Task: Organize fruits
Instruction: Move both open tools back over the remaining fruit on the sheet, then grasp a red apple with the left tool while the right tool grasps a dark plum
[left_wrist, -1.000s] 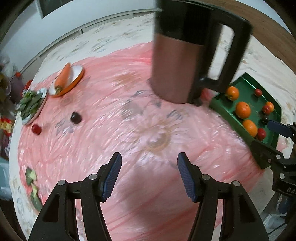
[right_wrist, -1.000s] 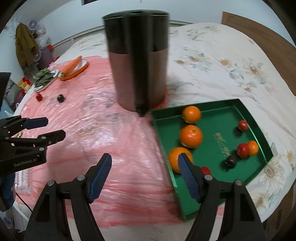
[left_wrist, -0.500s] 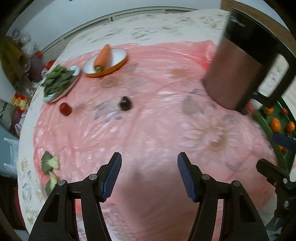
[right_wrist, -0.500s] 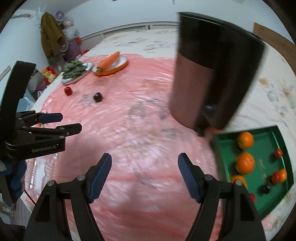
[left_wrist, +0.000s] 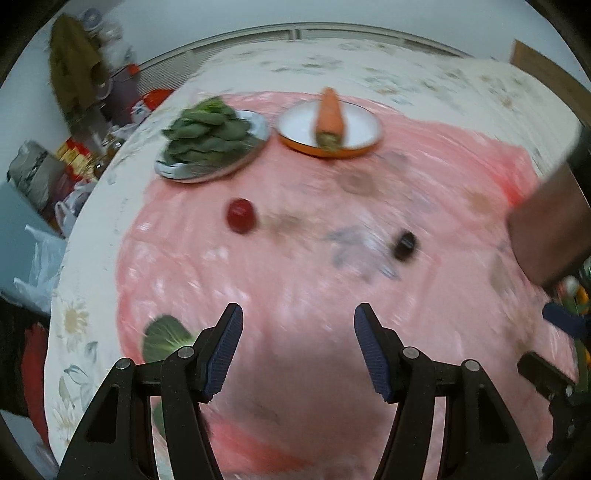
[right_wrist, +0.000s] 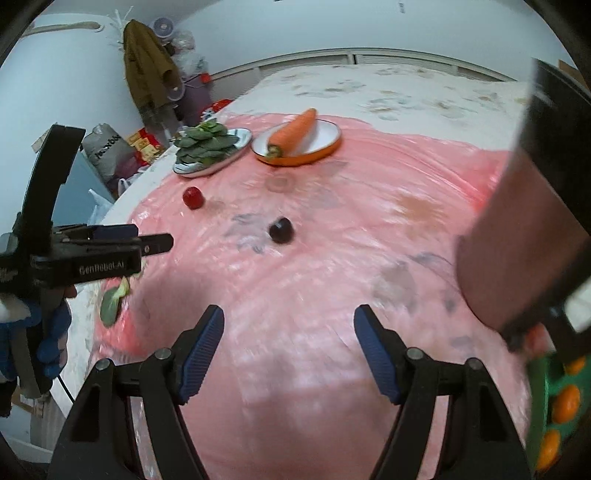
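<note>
Over the last second we have swung both views leftward, away from the green tray and toward the loose fruit. On the far left, our left gripper (left_wrist: 298, 347) hangs above the pink plastic sheet (left_wrist: 314, 288) that covers the bed, its fingers released and spread, nothing between them. Ahead of it lie the plate of greens (left_wrist: 212, 142) and the orange dish with the carrot (left_wrist: 330, 127), now near the middle of the view instead of off at the edge. Nearer to us sit the two strays: the red fruit (left_wrist: 241, 215) on the left and the dark fruit (left_wrist: 404, 244) to its right, well apart. Our right gripper (right_wrist: 289, 345) is likewise released and empty, with the dark fruit ahead. The kettle (right_wrist: 517, 236) has slid to the right edge, and the green tray (right_wrist: 543, 398) with its oranges barely shows. We judge these two fruits are next to fetch.
</note>
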